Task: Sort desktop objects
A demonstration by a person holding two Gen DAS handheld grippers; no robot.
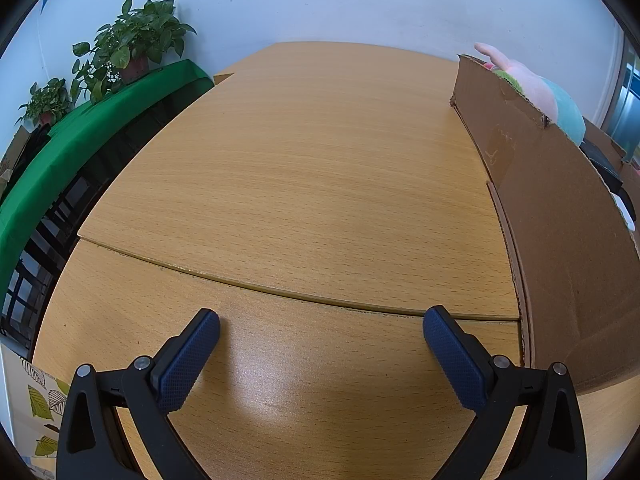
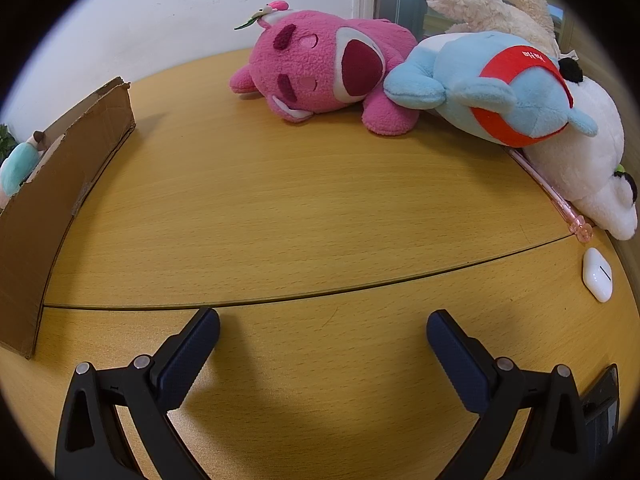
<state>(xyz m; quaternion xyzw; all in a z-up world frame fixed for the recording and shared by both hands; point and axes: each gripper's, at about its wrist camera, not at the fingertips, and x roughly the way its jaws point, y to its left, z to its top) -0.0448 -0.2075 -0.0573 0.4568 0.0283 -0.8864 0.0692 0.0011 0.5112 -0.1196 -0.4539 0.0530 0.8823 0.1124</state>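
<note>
In the right wrist view, a pink plush bear lies at the far side of the wooden desk, beside a light-blue plush with red bands, a white plush and a cream plush. A pink pen and a white earbud case lie at the right. A cardboard box stands at the left with plush toys inside; it also shows in the left wrist view. My right gripper is open and empty. My left gripper is open and empty over the bare desk.
Potted plants stand on a green-covered surface left of the desk. A pink and teal plush sticks out of the box. A dark object sits at the near right desk edge. A seam crosses the desk.
</note>
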